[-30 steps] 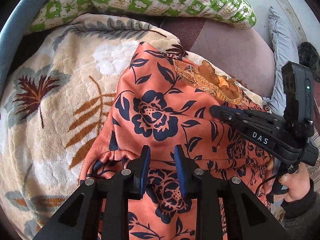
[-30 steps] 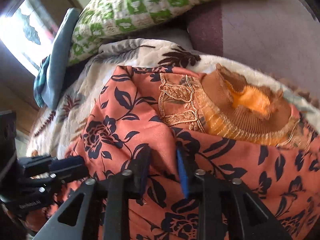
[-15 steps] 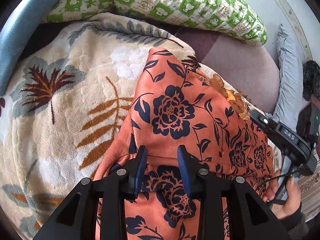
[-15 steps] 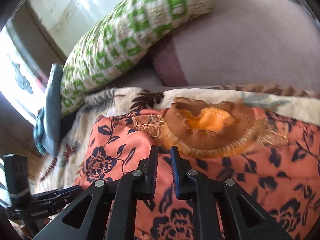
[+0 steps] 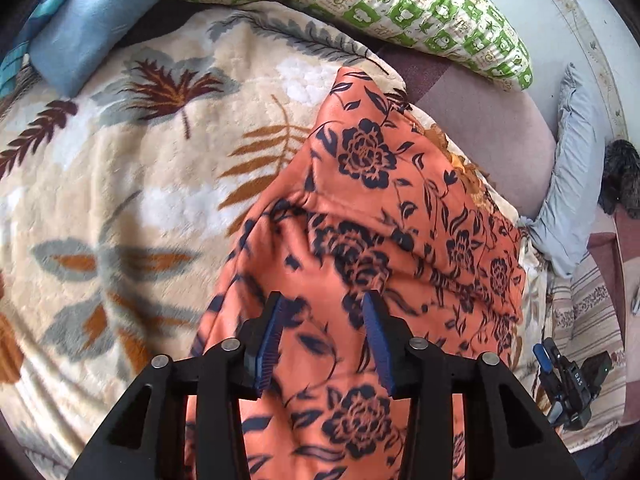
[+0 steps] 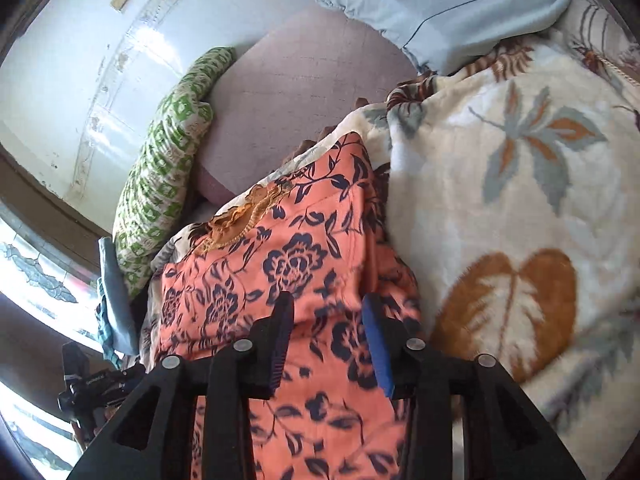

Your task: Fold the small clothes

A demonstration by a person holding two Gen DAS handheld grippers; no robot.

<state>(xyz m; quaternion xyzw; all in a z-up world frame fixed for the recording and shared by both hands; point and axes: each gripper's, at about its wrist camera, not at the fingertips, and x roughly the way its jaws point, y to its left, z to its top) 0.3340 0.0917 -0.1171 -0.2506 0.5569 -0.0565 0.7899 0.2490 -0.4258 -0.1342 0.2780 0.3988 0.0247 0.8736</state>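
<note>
An orange garment with dark blue flowers (image 5: pixel 372 208) lies folded lengthwise on the leaf-patterned cream blanket (image 5: pixel 132 184); its gold embroidered collar peeks out at the far end (image 6: pixel 240 220). My left gripper (image 5: pixel 326 336) hovers over the garment's near part, jaws opening, no cloth pinched between the blue pads. My right gripper (image 6: pixel 328 340) stands over the same garment (image 6: pixel 296 264) from the other side, its jaws opening too and free of the cloth. The right gripper also shows small at the lower right of the left wrist view (image 5: pixel 568 380).
A green-and-white checked pillow (image 5: pixel 384 4) and a mauve cushion (image 5: pixel 488 132) lie beyond the garment. Folded blue cloth (image 5: pixel 84 28) sits at the far left, a pale blue pillow (image 6: pixel 440 4) at the right. A wall and window frame (image 6: pixel 52 92) bound the bed.
Both grippers let go of the garment and pulled back toward its near end, jaws widening. The right gripper swung far aside and rolled; the garment now lies as a narrower folded strip.
</note>
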